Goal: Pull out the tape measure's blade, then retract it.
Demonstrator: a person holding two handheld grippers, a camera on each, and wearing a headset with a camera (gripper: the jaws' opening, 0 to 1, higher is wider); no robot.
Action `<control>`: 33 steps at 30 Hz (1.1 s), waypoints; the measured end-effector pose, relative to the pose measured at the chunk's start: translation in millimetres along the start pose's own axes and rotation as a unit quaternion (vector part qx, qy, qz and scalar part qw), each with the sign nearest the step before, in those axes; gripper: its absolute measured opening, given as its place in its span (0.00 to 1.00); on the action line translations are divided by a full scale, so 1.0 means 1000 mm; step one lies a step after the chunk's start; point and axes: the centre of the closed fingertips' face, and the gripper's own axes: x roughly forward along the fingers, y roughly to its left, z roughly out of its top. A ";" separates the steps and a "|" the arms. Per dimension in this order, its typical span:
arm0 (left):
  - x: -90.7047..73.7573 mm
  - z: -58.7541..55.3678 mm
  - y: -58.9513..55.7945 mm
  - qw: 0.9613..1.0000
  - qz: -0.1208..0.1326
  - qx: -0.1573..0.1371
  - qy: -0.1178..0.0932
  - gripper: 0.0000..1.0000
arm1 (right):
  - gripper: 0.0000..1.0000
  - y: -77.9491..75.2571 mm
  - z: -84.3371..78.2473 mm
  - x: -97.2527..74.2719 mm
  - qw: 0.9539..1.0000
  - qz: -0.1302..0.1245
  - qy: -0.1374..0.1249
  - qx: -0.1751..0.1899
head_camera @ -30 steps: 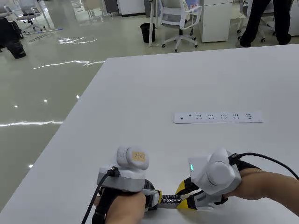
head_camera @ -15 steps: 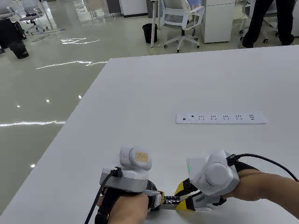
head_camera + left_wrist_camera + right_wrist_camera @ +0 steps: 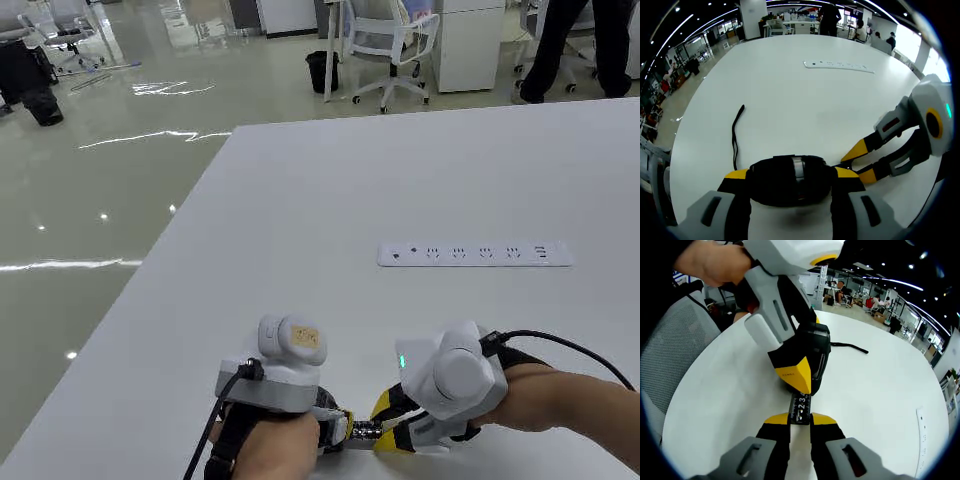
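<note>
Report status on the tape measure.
Left tongs shut on tape measure body. Right tongs shut on blade, short length out. Power strip well clear.

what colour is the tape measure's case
The tape measure's case is black, clearest in the left gripper view.

The left hand-held gripper (image 3: 792, 175) has two fat grey jaws with yellow tips (image 3: 737, 174). From the head view its body is white and grey, with a round white knob on top that has a tan sticker (image 3: 303, 337). A black cable (image 3: 225, 428) comes out of it. The right hand-held gripper (image 3: 801, 419) has grey jaws and yellow tips too. Its body is white and round, with a small green light (image 3: 404, 361), a yellow ring (image 3: 934, 121) on the side, and a black cord (image 3: 560, 342).
</note>
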 end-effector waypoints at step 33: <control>-0.001 -0.001 0.001 1.000 -0.013 -0.010 0.001 0.61 | 0.14 0.000 0.007 0.007 1.000 -0.001 -0.001 0.006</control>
